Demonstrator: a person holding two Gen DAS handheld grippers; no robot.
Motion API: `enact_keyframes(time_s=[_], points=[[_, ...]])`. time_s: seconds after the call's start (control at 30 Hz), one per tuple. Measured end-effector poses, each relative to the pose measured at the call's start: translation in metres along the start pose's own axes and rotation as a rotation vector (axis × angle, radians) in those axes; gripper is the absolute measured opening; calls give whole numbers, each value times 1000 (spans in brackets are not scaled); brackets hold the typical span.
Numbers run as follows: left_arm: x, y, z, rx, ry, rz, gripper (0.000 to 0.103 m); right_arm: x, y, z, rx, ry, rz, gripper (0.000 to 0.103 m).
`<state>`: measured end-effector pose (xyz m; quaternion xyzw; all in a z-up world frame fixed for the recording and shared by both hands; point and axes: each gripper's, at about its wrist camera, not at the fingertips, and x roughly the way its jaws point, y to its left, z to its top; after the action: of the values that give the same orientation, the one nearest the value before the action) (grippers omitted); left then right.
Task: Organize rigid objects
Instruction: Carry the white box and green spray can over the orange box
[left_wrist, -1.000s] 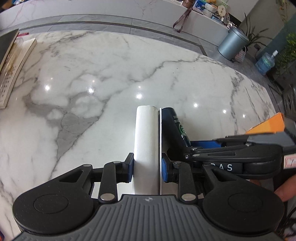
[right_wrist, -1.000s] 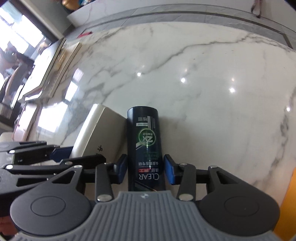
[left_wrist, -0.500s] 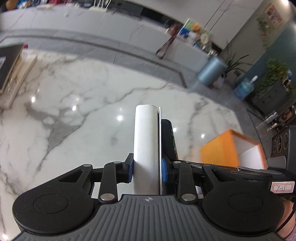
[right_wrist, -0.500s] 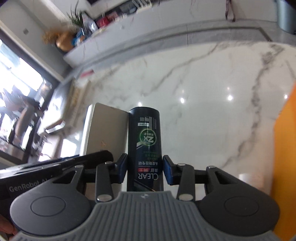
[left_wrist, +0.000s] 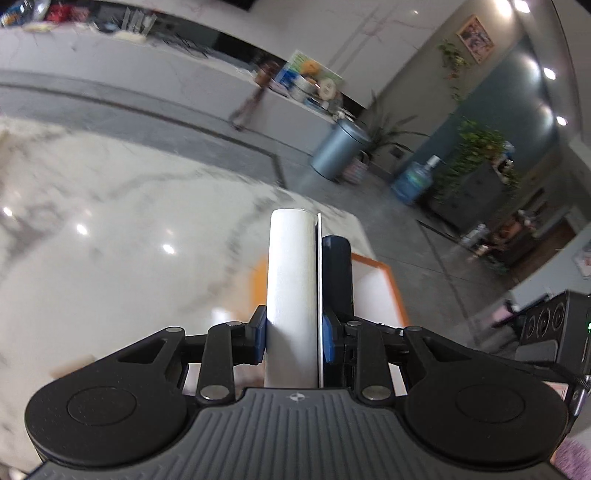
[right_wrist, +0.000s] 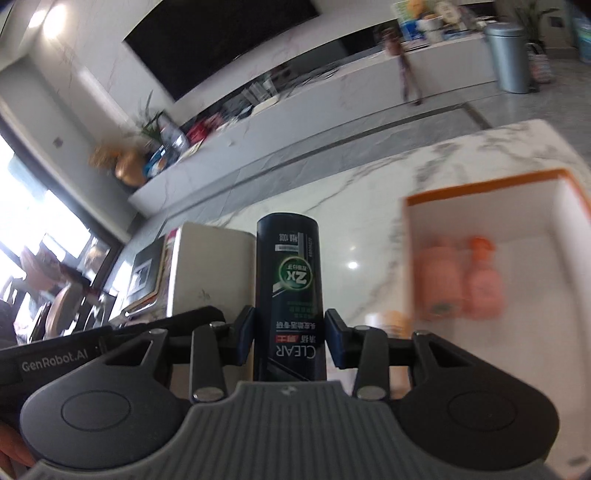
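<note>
Both loads are up off the marble bench (left_wrist: 110, 229) and the orange-rimmed bin (right_wrist: 491, 184) sits ahead, so I'd say this is the carry-over. The left tongs (left_wrist: 293, 338) pinch a white box (left_wrist: 292, 280) edge-on between blue pads; the right tongs (right_wrist: 290, 334) clamp a dark CLEAR bottle (right_wrist: 289, 291) around its lower body, label upside down. Best handled, I'd judge, by keeping both grips firm, bringing each item clear over the rim, then lowering before releasing. The two loads ride just beside each other, so drop them in one at a time. Two peach bottles (right_wrist: 460, 278) already lie in the bin; aim for the bare white floor beside them. The box is plain and flat-sided, the bottle glossy, cylindrical, likely slippery
</note>
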<state>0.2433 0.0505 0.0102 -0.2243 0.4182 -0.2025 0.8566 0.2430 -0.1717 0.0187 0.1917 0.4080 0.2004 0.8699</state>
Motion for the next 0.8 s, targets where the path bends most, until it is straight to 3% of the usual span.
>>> enact_keyframes(time_s=[0.2, 0.33, 0.43, 0.63, 0.8], points=[[51, -34, -17, -40, 82, -45, 32, -61, -59, -15, 81, -91, -106, 42], [91, -54, -23, -21, 137, 7, 32, -81, -97, -21, 118, -130, -172, 42], [121, -69, -32, 47, 174, 95, 32, -82, -119, -29, 141, -138, -196, 42], [155, -88, -39, 161, 198, 193, 32, -57, -143, -45, 129, -136, -229, 42], [176, -92, -51, 174, 266, 238, 32, -38, -161, -53, 118, -106, -232, 42]])
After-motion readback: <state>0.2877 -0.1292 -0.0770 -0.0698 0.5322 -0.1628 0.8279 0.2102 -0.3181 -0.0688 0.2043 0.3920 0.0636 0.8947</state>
